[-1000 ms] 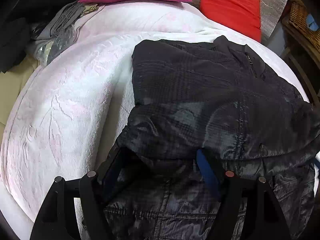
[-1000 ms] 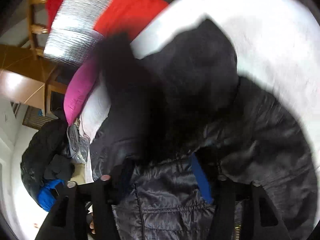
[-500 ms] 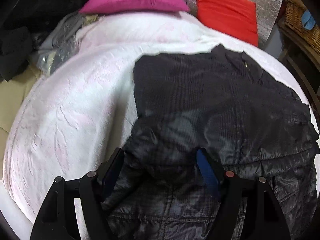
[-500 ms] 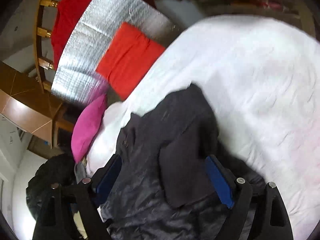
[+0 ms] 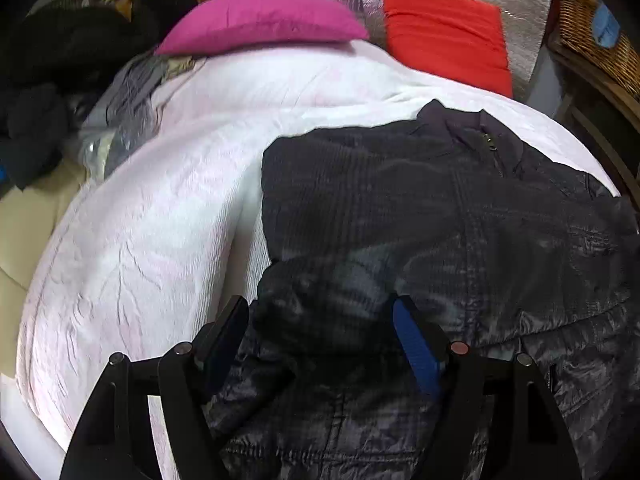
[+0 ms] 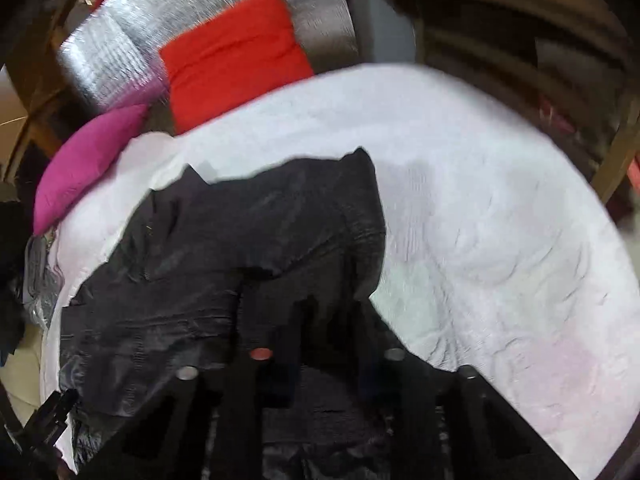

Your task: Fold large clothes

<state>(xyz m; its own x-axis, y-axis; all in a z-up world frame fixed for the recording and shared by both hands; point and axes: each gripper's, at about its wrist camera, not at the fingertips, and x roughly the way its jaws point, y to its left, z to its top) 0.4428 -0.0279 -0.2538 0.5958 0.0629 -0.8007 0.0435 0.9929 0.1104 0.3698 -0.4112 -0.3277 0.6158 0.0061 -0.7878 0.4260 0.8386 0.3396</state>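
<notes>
A large black quilted jacket point(image 5: 440, 208) lies on the white bed cover point(image 5: 160, 220), its collar toward the pillows and one side folded over the body. My left gripper point(image 5: 320, 320) hovers at the jacket's near edge, open, with a bulge of the fabric between its blue-padded fingers point(image 5: 416, 344). In the right wrist view the jacket point(image 6: 240, 232) fills the left half. My right gripper point(image 6: 328, 320) is low over its near fold; its jaws are closing and stand narrow, with dark fabric pinched between them. That view is blurred.
A pink pillow point(image 5: 260, 16) and a red cushion point(image 5: 444, 28) lean on a silver padded headboard at the far end. Dark clothes point(image 5: 36, 80) are heaped at the left of the bed. A wicker basket point(image 5: 592, 40) and wooden furniture stand at the right.
The right gripper's jaws went from wide apart to narrow and closed onto the jacket's near fold. The flap lifted a second ago now lies flat on the jacket. The left gripper tilted up slightly.
</notes>
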